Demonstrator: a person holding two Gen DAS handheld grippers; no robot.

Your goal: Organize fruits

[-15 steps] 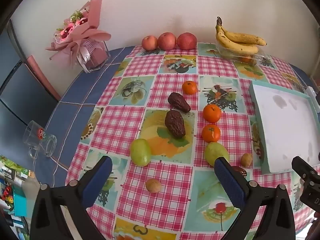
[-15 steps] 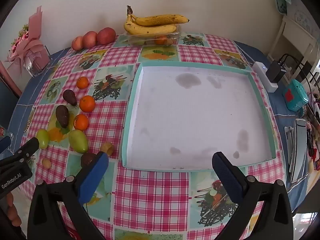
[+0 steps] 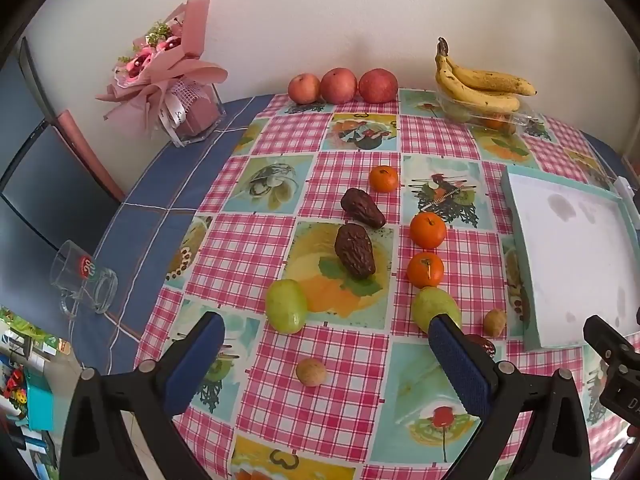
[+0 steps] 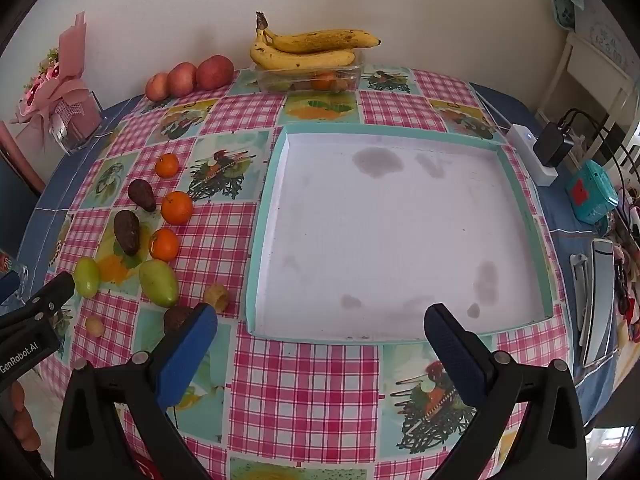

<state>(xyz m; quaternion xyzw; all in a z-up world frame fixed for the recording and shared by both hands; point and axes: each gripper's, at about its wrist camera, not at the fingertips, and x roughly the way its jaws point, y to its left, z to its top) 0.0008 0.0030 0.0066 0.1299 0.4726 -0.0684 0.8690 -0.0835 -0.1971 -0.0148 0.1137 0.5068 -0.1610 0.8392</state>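
Observation:
Loose fruit lies on the checked tablecloth: three oranges (image 3: 427, 230), two dark avocados (image 3: 354, 250), two green mangoes (image 3: 286, 306), small brown fruits (image 3: 311, 372). A white tray with teal rim (image 4: 260, 240) sits empty to their right. My left gripper (image 3: 326, 360) is open above the near fruit, holding nothing. My right gripper (image 4: 320, 344) is open above the tray's near edge, empty. Three red apples (image 3: 338, 85) and bananas (image 3: 480, 84) stand at the back.
The bananas rest on a clear plastic box (image 4: 310, 78) holding more fruit. A pink bouquet (image 3: 172, 68) and a glass mug (image 3: 84, 280) sit at the left. A power strip and charger (image 4: 536, 152) and a teal box (image 4: 592, 192) sit at the right.
Both grippers have shifted slightly; the left view has moved a little closer to the fruit. Nothing was taken hold of or let go.

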